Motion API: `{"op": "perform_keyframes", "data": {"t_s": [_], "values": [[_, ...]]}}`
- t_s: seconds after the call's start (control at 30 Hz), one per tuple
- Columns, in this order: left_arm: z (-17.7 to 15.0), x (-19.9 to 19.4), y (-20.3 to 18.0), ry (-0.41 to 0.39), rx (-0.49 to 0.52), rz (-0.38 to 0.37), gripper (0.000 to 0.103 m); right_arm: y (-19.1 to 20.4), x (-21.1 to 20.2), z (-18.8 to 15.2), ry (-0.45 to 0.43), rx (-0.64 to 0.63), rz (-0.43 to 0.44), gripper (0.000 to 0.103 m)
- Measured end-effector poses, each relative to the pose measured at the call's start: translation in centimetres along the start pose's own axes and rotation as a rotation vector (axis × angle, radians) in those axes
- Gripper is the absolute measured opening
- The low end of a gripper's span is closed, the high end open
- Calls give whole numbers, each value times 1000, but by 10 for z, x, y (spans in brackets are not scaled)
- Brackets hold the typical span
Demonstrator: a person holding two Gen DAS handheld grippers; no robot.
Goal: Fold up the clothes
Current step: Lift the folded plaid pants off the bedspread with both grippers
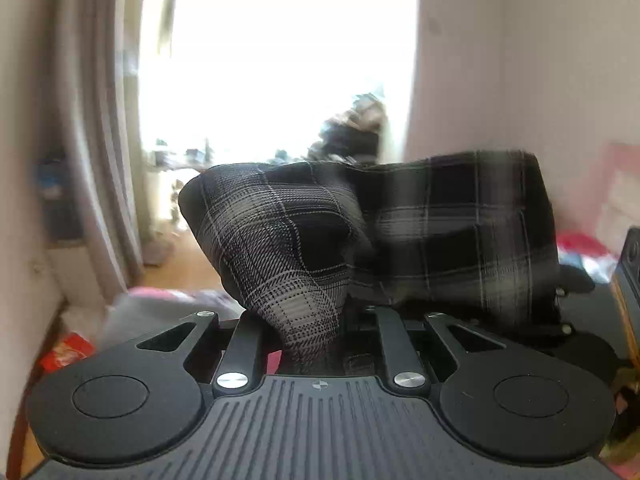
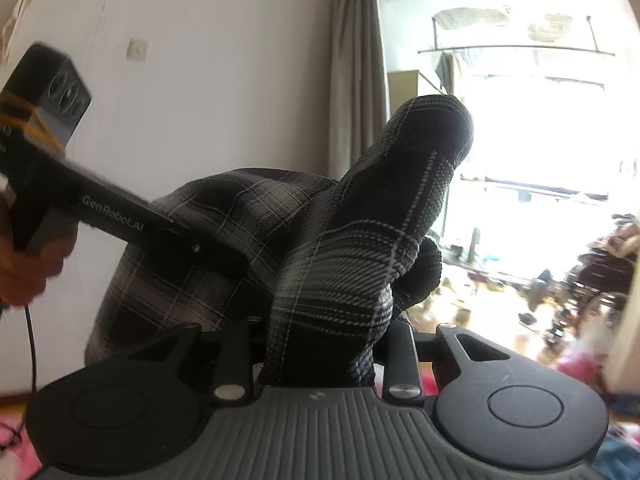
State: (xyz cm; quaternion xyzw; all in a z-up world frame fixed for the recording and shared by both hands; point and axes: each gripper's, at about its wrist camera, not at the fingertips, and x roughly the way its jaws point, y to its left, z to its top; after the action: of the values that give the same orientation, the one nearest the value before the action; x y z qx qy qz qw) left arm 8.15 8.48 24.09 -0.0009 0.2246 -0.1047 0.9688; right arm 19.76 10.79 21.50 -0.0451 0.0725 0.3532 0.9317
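Your plaid garment (image 1: 304, 240) is woven cloth, matt, its twill weave plainly ribbed in black, grey and white. Your left gripper (image 1: 310, 344) is matt black plastic with a ridged grey deck and polished metal pivot pins; your right gripper (image 2: 320, 356) is built alike. Behind hang dull grey fabric curtains (image 2: 356, 72) beside a smooth painted wall (image 2: 208, 80); the floor (image 1: 180, 272) looks like glossy wood.

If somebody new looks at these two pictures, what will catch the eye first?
First, the dark plaid garment, lifted in the air and bunched between both claws. The left claw and the right claw each pinch a fold of it. Behind it, the bright window glares beside a grey curtain.
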Motion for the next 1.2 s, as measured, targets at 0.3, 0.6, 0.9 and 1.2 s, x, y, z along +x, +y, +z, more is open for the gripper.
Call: {"op": "perform_keyframes", "data": {"t_s": [0.3, 0.6, 0.9, 1.2], "values": [[-4, 66, 144, 49, -31, -56, 14, 36, 151, 5, 39, 103, -17, 31], [-40, 157, 259, 156, -141, -185, 14, 49, 273, -39, 170, 221, -77, 31], [-67, 243, 307, 296, -231, -231, 14, -18, 363, -90, 326, 485, -33, 31], [-73, 262, 329, 282, -316, -292, 18, -84, 386, -121, 380, 700, 101, 32]]}}
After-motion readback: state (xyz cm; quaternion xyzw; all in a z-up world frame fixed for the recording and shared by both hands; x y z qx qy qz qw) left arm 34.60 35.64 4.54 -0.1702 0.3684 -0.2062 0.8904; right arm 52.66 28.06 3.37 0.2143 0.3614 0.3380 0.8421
